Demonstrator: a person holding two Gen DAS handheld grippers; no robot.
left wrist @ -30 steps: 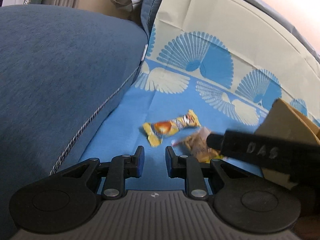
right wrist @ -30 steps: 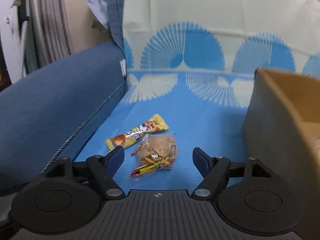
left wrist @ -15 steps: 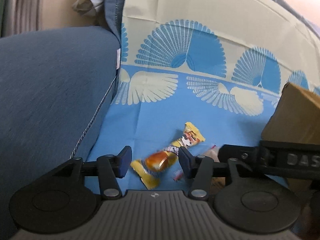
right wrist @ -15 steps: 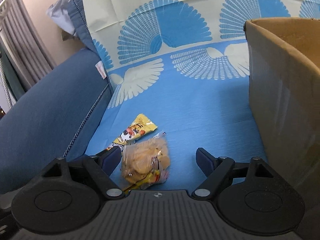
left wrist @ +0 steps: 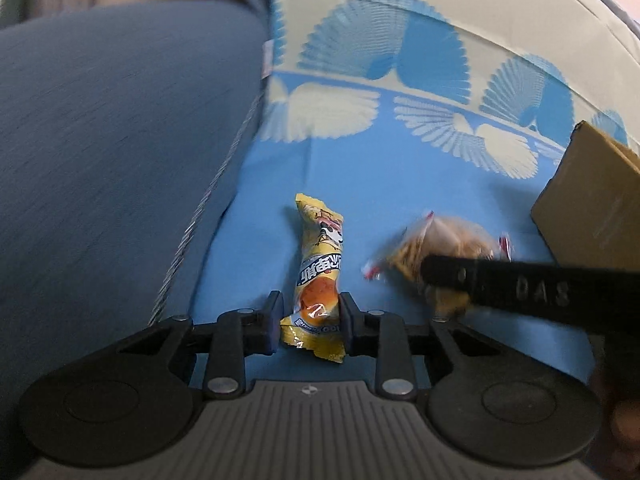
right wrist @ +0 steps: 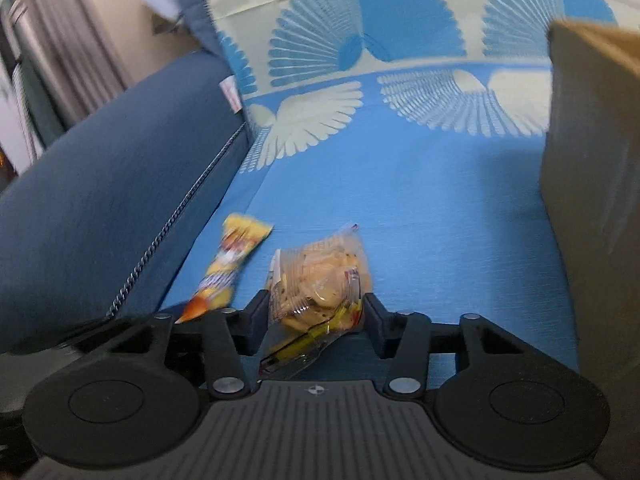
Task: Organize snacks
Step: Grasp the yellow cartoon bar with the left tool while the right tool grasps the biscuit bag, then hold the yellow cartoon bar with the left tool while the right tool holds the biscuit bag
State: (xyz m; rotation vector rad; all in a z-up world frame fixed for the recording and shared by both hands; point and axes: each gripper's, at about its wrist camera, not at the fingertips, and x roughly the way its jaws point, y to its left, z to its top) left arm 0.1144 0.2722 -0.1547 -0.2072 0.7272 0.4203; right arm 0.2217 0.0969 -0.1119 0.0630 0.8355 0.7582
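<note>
A yellow snack bar [left wrist: 320,272] lies on the blue cloth, its near end between the pads of my left gripper [left wrist: 310,318]. The jaws are closing and both pads touch the wrapper. To its right lies a clear bag of crackers [left wrist: 440,240], partly hidden behind a black finger [left wrist: 500,286] of the right gripper. In the right wrist view the cracker bag [right wrist: 320,280] sits between the pads of my right gripper [right wrist: 315,314], whose jaws are closing and press its sides. The yellow bar [right wrist: 232,264] lies just left of it.
A brown cardboard box [left wrist: 592,208] stands on the cloth at the right, its wall [right wrist: 592,160] close beside the right gripper. A dark blue sofa armrest [left wrist: 100,160] rises along the left. The fan-patterned cloth [right wrist: 400,180] runs back and up the backrest.
The left jaws widened, came around the yellow bar and narrowed onto it. The right gripper moved down over the cracker bag and its wide jaws closed in on the bag's sides.
</note>
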